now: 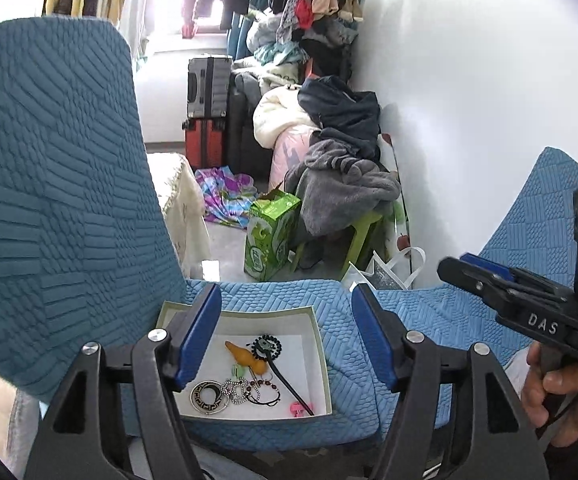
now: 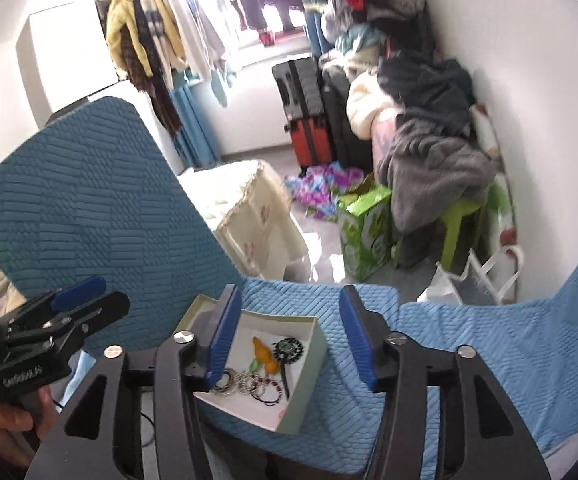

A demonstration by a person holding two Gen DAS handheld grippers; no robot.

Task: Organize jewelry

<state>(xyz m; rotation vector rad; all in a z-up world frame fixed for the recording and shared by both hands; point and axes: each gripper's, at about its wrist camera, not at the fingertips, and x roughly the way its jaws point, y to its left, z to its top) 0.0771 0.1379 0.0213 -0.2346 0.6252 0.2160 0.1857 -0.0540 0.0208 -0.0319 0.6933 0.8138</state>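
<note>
Between your left tongs [image 1: 285,344], at the bottom centre of the left view, sits the shallow white box [image 1: 321,344] holding all the jewelry. Both tongs are released, jaws spread wide and gripping nothing; your right tongs [image 2: 291,340] hang over the same box, which looks tilted in the right view.

Pick 1 piece at a time. The black-and-gold ring [image 1: 207,397] at the lower left of the box lies against a tangle of beaded bracelets [image 1: 245,390], so lifting it will likely drag them unless you nip its free outer edge. The orange gourd charm [image 1: 247,356] and the black hair stick [image 1: 285,380] lie more apart and look easier first grabs.

Farther up the frame, the quilted blue cover [image 1: 429,312] is soft, so I'd steady the box with 1 tong before pulling.
</note>
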